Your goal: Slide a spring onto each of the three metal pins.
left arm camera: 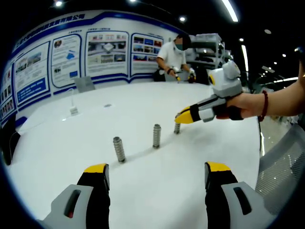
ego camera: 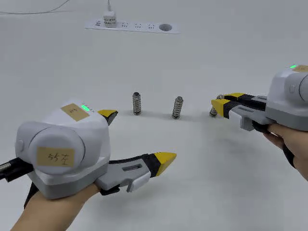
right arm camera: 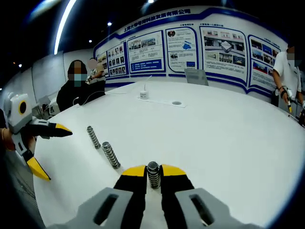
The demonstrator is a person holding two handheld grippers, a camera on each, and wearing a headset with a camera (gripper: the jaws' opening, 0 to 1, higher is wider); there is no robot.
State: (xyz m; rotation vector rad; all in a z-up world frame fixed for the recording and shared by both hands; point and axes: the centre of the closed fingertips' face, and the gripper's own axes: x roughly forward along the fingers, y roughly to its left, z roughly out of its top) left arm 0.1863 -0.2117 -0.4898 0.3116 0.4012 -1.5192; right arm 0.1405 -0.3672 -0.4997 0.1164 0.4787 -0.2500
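White table [ego camera: 216,183], poster wall [right arm camera: 181,43], left gripper [left arm camera: 156,168] wide apart, empty, right gripper [right arm camera: 152,172] pinching spring [right arm camera: 153,167]

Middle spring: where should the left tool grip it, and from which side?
Probably best: grip the middle spring at mid-coil, with the left tool coming from the near side, jaws level. The spring stands upright and slim, with room on both sides.

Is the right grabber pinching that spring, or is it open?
Shut on it. The right gripper has its jaws tight against both sides of the upright spring, with no gap showing.
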